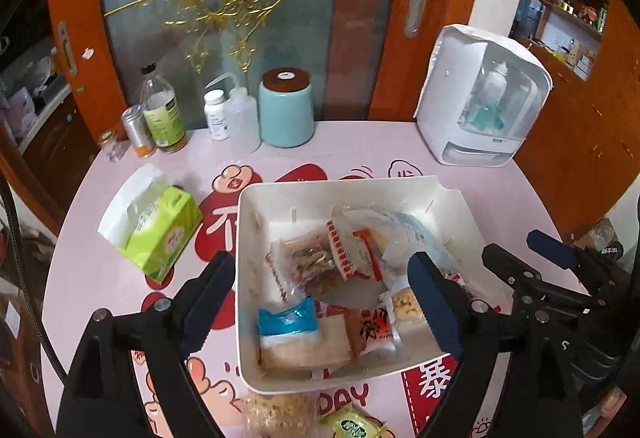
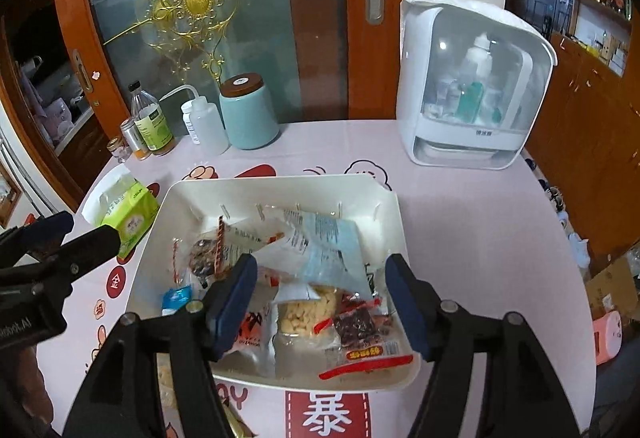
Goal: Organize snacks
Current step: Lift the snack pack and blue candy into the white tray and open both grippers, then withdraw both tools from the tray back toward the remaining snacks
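At the near edge of the tabletop [image 1: 500,166], two snacks lie outside the bin: a pale crumbly snack bar [image 1: 276,414] and a small green-wrapped snack [image 1: 352,426], both just in front of the bin's near wall, so by the look of it the sorting is mostly done but not finished. Above them the left claw [image 1: 320,302] hangs with its jaws spread wide and nothing between them, straddling the bin's left wall. The right claw [image 2: 320,302] is likewise spread and empty, poised over the near half of the bin. The white bin [image 1: 248,222] sits in the middle of the tabletop and already holds a loose heap of packets: a blue-wrapped packet [image 1: 286,322] at its near left, a clear bag of pale nuggets [image 2: 306,308] and a red-trimmed packet of dark pieces [image 2: 358,326] towards the near side, and a large light-blue pouch [image 2: 324,246] lying across the far half. Left of the bin, near the left edge, rests a green tissue pack [image 1: 160,230], which is probably not a snack. Along the far edge stand bottles [image 1: 162,110], a teal canister [image 1: 286,110] and, at the far right corner, a white cabinet-like appliance [image 1: 480,98]. What seems left is picking up the two strays and dropping them into the bin.
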`<action>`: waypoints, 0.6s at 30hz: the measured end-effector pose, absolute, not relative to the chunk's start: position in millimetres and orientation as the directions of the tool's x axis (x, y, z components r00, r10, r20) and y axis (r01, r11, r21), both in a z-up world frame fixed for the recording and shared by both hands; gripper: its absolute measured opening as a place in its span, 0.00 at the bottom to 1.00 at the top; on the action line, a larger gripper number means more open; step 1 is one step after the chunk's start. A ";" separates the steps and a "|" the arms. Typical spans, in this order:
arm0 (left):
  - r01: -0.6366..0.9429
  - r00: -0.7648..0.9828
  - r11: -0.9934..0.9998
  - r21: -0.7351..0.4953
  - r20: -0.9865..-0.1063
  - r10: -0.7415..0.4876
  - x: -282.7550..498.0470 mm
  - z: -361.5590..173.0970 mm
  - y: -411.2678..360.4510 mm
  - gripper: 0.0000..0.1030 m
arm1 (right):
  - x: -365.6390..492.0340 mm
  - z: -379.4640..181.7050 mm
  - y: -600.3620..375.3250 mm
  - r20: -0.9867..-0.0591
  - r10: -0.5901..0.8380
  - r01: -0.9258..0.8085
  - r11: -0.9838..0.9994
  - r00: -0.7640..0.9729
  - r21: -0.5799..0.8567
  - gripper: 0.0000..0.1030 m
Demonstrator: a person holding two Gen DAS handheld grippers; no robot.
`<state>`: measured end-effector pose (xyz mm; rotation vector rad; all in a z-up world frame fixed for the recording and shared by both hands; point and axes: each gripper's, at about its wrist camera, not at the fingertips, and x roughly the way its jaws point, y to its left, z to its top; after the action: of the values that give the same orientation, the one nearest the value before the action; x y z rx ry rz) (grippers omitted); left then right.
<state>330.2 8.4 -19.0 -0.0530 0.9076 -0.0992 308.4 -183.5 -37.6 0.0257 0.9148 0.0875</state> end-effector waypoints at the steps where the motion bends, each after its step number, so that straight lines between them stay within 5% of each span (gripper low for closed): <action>1: 0.055 0.612 0.995 -0.087 -0.784 -0.102 326.8 -19.3 10.6 0.85 | 306.3 -37.2 -182.9 -0.790 0.092 -0.068 0.996 0.607 0.063 0.65; 18: 0.054 0.645 0.996 -0.075 -0.759 -0.092 242.8 13.3 1.9 0.85 | 244.8 -2.8 -179.9 -0.758 0.124 -0.126 0.990 0.640 0.056 0.65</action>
<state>242.8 1.9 13.3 -0.0466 0.8664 -0.0828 244.8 -179.9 -2.8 -0.0023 0.8642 0.1428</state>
